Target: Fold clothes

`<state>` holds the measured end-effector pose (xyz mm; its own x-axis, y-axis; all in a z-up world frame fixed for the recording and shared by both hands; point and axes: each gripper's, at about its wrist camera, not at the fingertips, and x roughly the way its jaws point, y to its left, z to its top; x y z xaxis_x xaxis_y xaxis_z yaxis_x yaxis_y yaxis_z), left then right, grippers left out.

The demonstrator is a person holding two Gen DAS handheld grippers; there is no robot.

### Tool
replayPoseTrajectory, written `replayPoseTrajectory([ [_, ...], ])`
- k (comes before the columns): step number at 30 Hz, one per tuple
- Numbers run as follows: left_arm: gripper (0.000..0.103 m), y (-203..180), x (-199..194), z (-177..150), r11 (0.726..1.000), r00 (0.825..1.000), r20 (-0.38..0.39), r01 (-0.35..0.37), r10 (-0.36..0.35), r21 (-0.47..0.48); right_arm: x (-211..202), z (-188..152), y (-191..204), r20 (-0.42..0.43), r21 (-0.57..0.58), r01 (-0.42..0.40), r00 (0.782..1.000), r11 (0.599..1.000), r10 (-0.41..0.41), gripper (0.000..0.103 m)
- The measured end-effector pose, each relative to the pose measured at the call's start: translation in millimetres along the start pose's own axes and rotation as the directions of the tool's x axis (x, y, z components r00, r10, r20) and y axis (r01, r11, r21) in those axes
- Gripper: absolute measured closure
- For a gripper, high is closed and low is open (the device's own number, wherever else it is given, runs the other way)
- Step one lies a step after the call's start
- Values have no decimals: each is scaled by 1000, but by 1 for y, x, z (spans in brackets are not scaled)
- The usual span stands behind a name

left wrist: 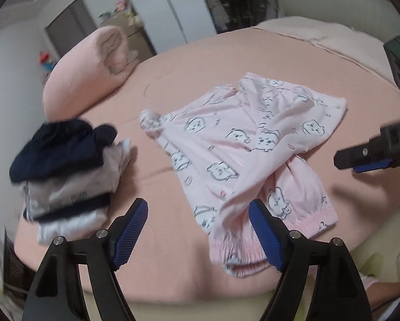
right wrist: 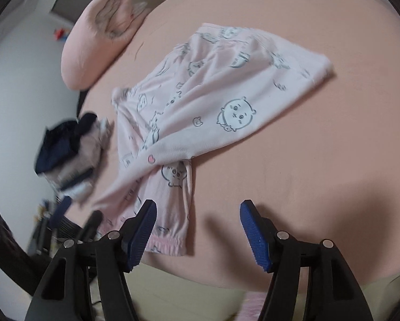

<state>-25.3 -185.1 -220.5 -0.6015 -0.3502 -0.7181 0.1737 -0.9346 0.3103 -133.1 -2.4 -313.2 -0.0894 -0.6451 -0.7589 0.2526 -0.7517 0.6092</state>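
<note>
Both grippers, left (left wrist: 198,230) and right (right wrist: 198,231), we are holding spread and empty above pink pajamas (left wrist: 242,144); only our right view is showing their heart button (right wrist: 151,158).

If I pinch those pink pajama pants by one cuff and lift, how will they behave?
The pajama pants lie crumpled in soft folds, so they'd probably droop limply. The fabric looks thin, likely light. The gathered cuff should give some grip.
</note>
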Motion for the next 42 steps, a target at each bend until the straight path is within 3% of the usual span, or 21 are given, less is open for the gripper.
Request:
replayPoseTrajectory([
  [4,26,-7,4,12,999,999,8,35,-36,22,8,2,-20,11,149,-103,995,983,103,38],
  [7,26,-15,10,19,997,999,4,47,-47,54,11,2,-34,45,254,-190,982,948,185,38],
  [15,26,-39,25,22,986,996,-49,83,-77,145,30,9,-55,159,413,-342,939,844,303,38],
  [22,26,-56,35,25,967,997,-57,59,-47,248,48,27,-49,190,427,-372,928,824,320,38],
  [26,26,-62,40,27,954,996,-69,82,-64,290,57,37,-45,210,435,-380,924,816,319,38],
  [36,26,-53,44,42,953,991,-83,126,-107,274,67,57,-40,211,428,-361,931,829,297,38],
  [40,26,-58,42,50,946,993,-56,119,-107,301,69,60,-50,254,449,-414,909,792,331,41],
  [42,26,-63,42,54,938,991,-49,135,-125,320,70,56,-60,291,470,-460,886,753,360,52],
])
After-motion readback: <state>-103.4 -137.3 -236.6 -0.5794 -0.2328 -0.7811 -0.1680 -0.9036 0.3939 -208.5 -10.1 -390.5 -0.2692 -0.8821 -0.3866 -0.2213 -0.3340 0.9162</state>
